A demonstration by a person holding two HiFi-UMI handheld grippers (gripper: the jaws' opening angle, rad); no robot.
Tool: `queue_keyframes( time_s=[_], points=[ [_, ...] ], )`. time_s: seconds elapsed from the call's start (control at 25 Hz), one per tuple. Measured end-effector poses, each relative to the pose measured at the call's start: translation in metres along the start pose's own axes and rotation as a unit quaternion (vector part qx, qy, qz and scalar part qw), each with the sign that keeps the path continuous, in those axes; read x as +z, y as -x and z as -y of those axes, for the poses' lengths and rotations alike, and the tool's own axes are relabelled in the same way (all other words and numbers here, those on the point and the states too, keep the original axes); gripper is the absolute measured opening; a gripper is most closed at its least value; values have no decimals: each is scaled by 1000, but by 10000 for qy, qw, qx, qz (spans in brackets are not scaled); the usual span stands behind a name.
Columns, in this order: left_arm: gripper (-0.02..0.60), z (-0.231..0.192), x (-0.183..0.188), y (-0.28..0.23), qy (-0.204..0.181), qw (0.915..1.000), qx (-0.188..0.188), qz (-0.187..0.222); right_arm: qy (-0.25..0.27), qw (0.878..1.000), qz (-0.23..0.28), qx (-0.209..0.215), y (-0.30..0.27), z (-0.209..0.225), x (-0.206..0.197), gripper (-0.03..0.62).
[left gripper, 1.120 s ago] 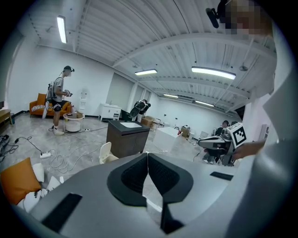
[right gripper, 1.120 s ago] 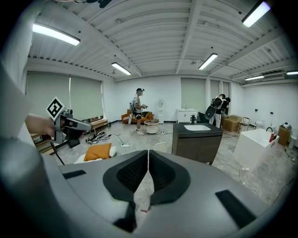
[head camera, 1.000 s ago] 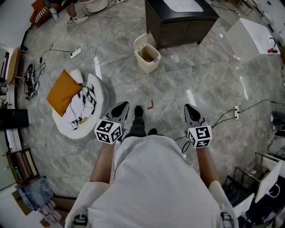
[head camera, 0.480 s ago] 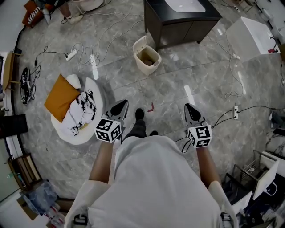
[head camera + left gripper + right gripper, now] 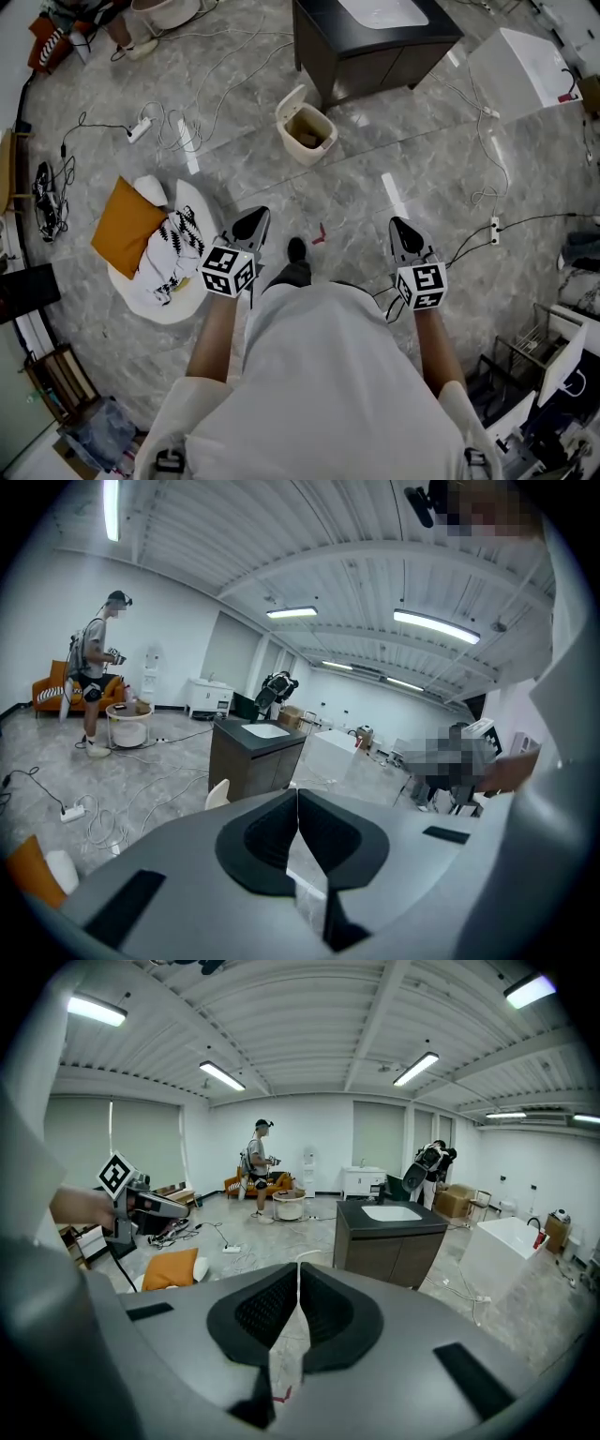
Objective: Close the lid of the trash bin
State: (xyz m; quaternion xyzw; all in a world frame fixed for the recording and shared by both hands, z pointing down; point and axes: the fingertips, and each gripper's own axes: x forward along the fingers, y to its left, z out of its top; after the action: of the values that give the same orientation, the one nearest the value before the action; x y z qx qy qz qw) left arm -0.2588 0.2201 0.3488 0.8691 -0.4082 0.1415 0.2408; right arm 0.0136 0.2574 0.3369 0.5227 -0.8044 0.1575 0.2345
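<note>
Head view: a person stands on a grey marble floor [image 5: 375,169] with both claws held out at waist height, each empty. The left claw [image 5: 251,225] and right claw [image 5: 405,234] both have their jaws pressed together on nothing, likely because a lid needs only a push, not a grip. The bin [image 5: 307,131] sits on the floor well ahead, between the two claws' lines and just in front of the near corner of a dark cabinet [image 5: 375,42]. Its lid [image 5: 292,100] stands raised on the side away from the cabinet, so the task is not yet begun. The brownish inside may be a liner, though it is too small to tell.

The floor between person and bin lies open, bar a small red scrap [image 5: 319,233]. The cabinet closes off the far side. Cables [image 5: 197,103] loop to the bin's left, and an orange cushion [image 5: 127,225] lies just beside the left claw.
</note>
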Motion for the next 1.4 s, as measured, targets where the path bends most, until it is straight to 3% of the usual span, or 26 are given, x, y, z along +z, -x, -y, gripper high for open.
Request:
queue_keyframes(
  time_s=[0.56,1.04,1.4],
  points=[
    [17,-67,26,-30,-57,9997,-203,-82,40,9996,-171,-199,-52,-6,32,32],
    [17,-71,33,-43,-15,9996,-258,-117,48,9997,-189,-168,-69,-1,41,32],
    [17,-69,41,-68,-27,9998,-68,-167,9,9999,-147,21,-90,28,44,32]
  ],
)
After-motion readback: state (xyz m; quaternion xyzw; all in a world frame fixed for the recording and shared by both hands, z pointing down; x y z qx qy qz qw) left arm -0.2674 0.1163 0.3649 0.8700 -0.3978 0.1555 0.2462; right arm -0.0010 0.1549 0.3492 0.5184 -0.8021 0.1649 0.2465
